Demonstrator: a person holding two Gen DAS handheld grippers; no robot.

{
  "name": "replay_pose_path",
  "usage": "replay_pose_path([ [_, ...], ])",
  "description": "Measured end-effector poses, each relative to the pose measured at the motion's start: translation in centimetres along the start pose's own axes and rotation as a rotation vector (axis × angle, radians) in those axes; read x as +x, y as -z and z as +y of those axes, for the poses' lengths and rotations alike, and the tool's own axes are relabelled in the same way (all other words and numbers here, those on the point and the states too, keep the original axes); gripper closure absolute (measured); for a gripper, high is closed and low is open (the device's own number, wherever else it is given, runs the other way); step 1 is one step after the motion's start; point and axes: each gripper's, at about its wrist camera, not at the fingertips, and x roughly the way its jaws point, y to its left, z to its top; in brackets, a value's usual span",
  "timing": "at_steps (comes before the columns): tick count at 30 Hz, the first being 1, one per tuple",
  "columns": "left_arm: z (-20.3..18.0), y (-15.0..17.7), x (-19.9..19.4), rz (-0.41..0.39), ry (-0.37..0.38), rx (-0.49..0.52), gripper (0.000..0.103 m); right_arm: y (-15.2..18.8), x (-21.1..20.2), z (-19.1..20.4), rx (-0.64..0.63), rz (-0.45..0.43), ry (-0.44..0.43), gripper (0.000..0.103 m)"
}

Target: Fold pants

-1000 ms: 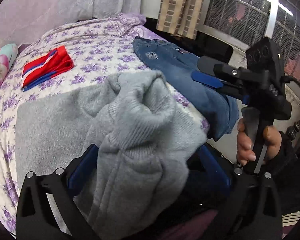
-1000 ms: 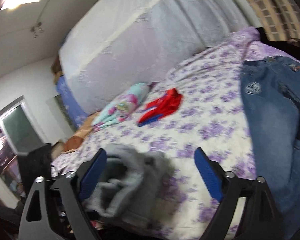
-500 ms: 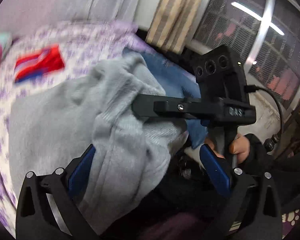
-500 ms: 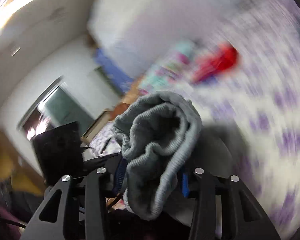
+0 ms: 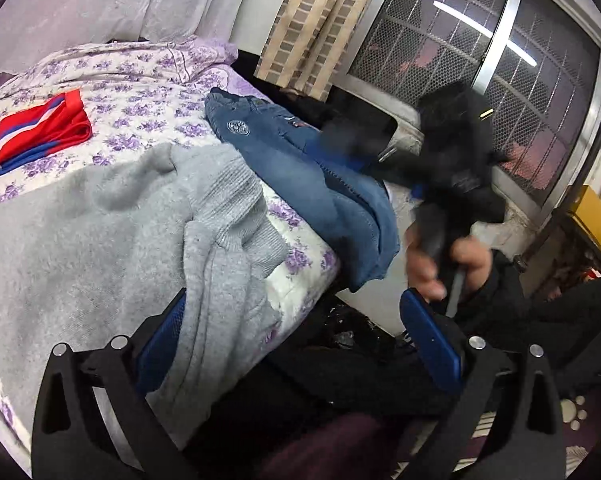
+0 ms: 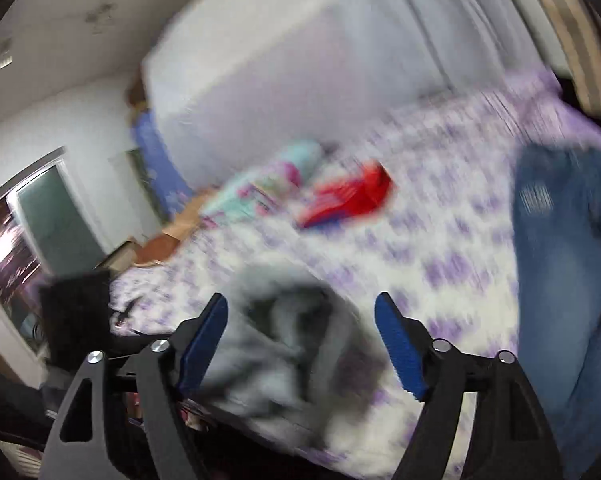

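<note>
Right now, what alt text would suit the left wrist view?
Grey knit pants lie rumpled on a purple-flowered bed, one edge between the open left gripper fingers. Blue jeans and a folded red garment lie beyond.

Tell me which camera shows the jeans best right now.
Left wrist view: the blue jeans are sharp there, waistband patch visible, draped over the bed edge. The right wrist view shows them only motion-blurred along its right side.
</note>
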Motion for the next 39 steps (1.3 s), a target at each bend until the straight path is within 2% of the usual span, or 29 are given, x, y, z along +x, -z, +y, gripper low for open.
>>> replay_pose_path([
  [1,0.3,0.0,0.0,-0.001,0.008,-0.014,0.005,-0.9,0.0,1.8,-0.047,-0.010,-0.028,0.012],
  [3,1.6,0.4,0.8,0.027,0.049,-0.080,0.005,-2.4,1.1,4.5,-0.110,0.007,-0.093,0.011],
  [4,2.3,0.3,1.4,0.046,0.071,-0.109,0.005,-2.9,2.4,5.0,-0.118,0.041,-0.114,0.011],
  [5,2.9,0.5,2.2,0.069,0.097,-0.138,0.005,-2.9,4.5,5.6,-0.119,0.110,-0.122,0.011],
  [6,3.3,0.9,2.7,0.083,0.105,-0.156,0.005,-2.5,6.0,5.7,-0.121,0.176,-0.087,0.011],
  [9,3.1,1.0,1.9,0.068,0.088,-0.132,0.005,1.6,11.0,2.9,-0.122,0.436,0.125,0.013],
  [10,3.1,1.0,1.1,0.055,0.073,-0.120,0.005,2.9,11.4,1.7,-0.111,0.471,0.165,0.009],
  [11,3.3,1.0,0.3,0.043,0.067,-0.116,0.005,4.0,11.2,-0.1,-0.056,0.480,0.187,0.007],
  [13,3.8,1.2,-2.1,0.003,0.060,-0.111,0.005,4.2,10.3,-1.7,0.092,0.461,0.087,0.008],
  [14,4.2,1.4,-3.6,-0.028,0.017,-0.104,0.005,4.2,9.5,-1.9,0.130,0.434,0.038,0.008],
  [16,6.0,2.0,-6.1,-0.074,-0.047,-0.133,0.005,3.9,6.8,-0.8,0.093,0.340,0.038,0.006],
  [18,8.7,2.9,-8.6,-0.124,-0.087,-0.201,0.005,3.5,4.5,-1.2,0.110,0.273,0.025,0.003],
  [20,12.5,4.6,-10.5,-0.161,-0.148,-0.336,0.005,4.1,4.2,-3.2,0.209,0.279,-0.035,0.003],
  [21,14.5,5.6,-10.8,-0.167,-0.135,-0.420,0.005,4.6,4.7,-4.1,0.260,0.304,-0.064,0.003],
  [23,17.5,6.9,-10.0,-0.161,-0.098,-0.541,0.005,5.7,6.8,-6.1,0.380,0.374,-0.113,0.003],
  [25,18.9,7.3,-8.3,-0.142,-0.057,-0.587,0.005,6.9,8.7,-6.6,0.444,0.411,-0.186,0.003],
  [29,19.4,5.7,-4.7,-0.116,0.028,-0.563,0.005,6.6,11.7,-6.4,0.463,0.420,-0.270,0.003],
  [30,19.3,5.5,-3.9,-0.107,0.038,-0.554,0.005,6.6,13.1,-6.3,0.476,0.448,-0.308,0.003],
  [32,19.0,5.1,-1.8,-0.064,0.060,-0.560,0.005,6.7,14.7,-5.8,0.480,0.487,-0.327,0.003],
  [33,18.9,4.8,-1.1,-0.048,0.065,-0.554,0.005,6.6,15.4,-5.4,0.462,0.498,-0.327,0.003],
  [35,17.8,4.3,0.0,-0.022,0.017,-0.514,0.005,6.5,16.3,-4.6,0.436,0.513,-0.311,0.003],
  [36,17.7,4.3,-0.1,-0.029,0.012,-0.510,0.010,6.5,16.1,-4.4,0.435,0.505,-0.307,0.007],
  [37,17.7,4.4,-0.6,-0.053,0.020,-0.526,0.022,6.4,15.7,-4.1,0.426,0.487,-0.302,0.017],
  [39,17.6,4.3,-1.5,-0.071,0.017,-0.535,0.032,6.1,14.8,-2.9,0.386,0.453,-0.292,0.026],
])
